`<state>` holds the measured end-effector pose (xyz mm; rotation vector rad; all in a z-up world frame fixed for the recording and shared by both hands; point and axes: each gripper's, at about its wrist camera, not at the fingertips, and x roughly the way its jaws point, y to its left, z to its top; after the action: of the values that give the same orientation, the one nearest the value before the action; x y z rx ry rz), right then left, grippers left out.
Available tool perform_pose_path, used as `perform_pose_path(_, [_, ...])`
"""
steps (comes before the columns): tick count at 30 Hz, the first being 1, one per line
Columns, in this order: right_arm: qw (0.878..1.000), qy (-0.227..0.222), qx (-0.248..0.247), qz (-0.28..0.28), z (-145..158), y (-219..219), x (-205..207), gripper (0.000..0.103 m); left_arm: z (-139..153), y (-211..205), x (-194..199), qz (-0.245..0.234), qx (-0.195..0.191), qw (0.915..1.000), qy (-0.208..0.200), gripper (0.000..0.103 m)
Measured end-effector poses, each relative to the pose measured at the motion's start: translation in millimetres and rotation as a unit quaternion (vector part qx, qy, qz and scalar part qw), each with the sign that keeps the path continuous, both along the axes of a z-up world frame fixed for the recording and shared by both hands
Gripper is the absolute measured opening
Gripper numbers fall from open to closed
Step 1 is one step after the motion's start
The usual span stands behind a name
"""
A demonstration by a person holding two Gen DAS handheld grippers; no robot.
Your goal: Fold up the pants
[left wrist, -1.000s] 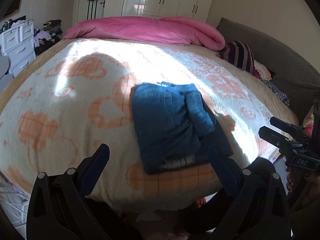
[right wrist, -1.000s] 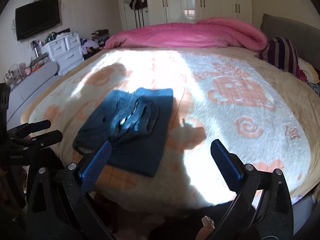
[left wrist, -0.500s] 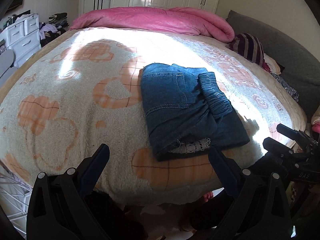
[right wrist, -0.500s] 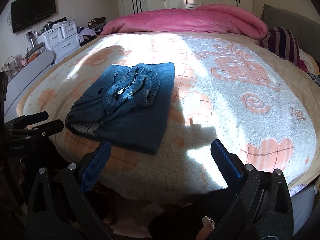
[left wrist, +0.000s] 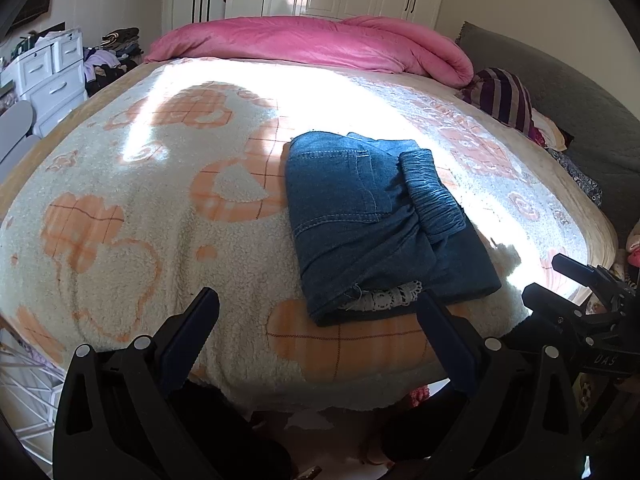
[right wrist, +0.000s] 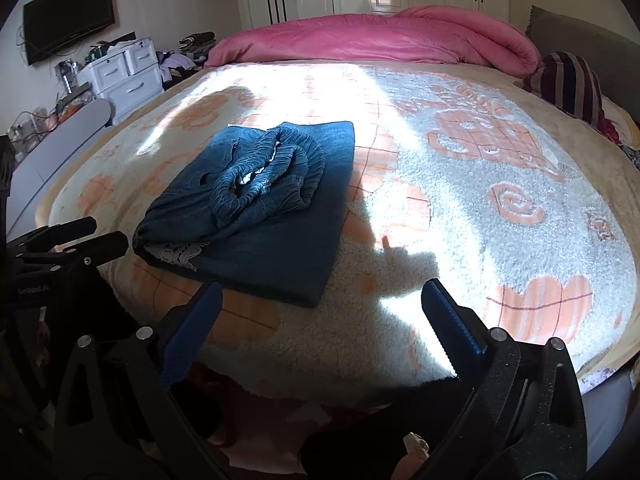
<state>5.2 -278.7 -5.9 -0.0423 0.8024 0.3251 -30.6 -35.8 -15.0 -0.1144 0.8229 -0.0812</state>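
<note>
Blue denim pants (left wrist: 372,216) lie folded into a thick rectangle on the bed, near its front edge, elastic waistband on top and a strip of white lace at the near end. In the right wrist view the same pants (right wrist: 260,204) lie left of centre. My left gripper (left wrist: 320,328) hangs open just short of the bed's edge, in front of the pants and apart from them. My right gripper (right wrist: 320,316) is open too, holding nothing, to the right of the pants. Each gripper shows at the side of the other's view.
A fleecy cream blanket (left wrist: 160,208) with orange patterns covers the bed. A pink duvet (left wrist: 312,40) is bunched at the far end, a striped cushion (left wrist: 500,96) at far right. White drawers (right wrist: 120,72) and a wall television (right wrist: 68,16) stand at left.
Both grippers have come nearer to the bed and a little lower, so the pants look larger. The pants lie as before. Both grippers stay open.
</note>
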Motion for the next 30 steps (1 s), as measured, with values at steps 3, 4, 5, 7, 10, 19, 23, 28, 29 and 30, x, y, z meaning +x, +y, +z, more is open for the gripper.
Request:
perform_pose_path(3, [1.000, 0.000, 0.001, -0.002, 0.4, -1.4, 0.6, 0.094, 1.0, -0.5, -0.4, 0.001, 0.001, 1.0000, -0.001, 0.099])
perform_pose_path(4, [1.000, -0.001, 0.001, -0.002, 0.6, -1.7, 0.5, 0.094, 1.0, -0.5, -0.4, 0.001, 0.002, 1.0000, -0.001, 0.099])
perform_pose_path(5, [1.000, -0.001, 0.002, -0.003, 0.8, -1.7, 0.8, 0.094, 0.8, -0.4, -0.3, 0.003, 0.004, 1.0000, 0.000, 0.099])
perform_pose_path(7, [1.000, -0.001, 0.002, -0.003, 0.9, -2.1, 0.9, 0.094, 0.4, -0.1, 0.1, 0.004, 0.004, 1.0000, 0.002, 0.099])
perform_pose_path(10, [1.000, -0.001, 0.001, -0.003, 1.0, -1.9, 0.8, 0.094, 0.4, 1.1, 0.1, 0.006, 0.004, 1.0000, 0.002, 0.099])
perform_pose_path(19, [1.000, -0.003, 0.002, -0.008, 1.7, -2.5, 0.3, 0.094, 0.6, 0.7, -0.3, 0.010, 0.012, 0.9999, 0.002, 0.099])
perform_pose_path(23, [1.000, -0.001, 0.004, -0.008, 1.4, -3.1, 0.9, 0.094, 1.4, 0.5, -0.1, 0.011, 0.014, 0.9998, 0.003, 0.099])
perform_pose_path(28, [1.000, -0.005, 0.000, -0.011, 2.2, -3.1, -0.3, 0.094, 3.0, -0.1, 0.1, 0.011, 0.016, 0.9998, 0.002, 0.099])
perform_pose_path(29, [1.000, -0.005, 0.000, -0.011, 2.0, -3.6, 0.2, 0.094, 3.1, 0.0, 0.1, 0.011, 0.016, 0.9998, 0.002, 0.099])
perform_pose_path(30, [1.000, -0.005, 0.001, -0.011, 1.7, -4.1, 0.1, 0.094, 3.1, -0.1, 0.1, 0.011, 0.016, 0.9998, 0.002, 0.099])
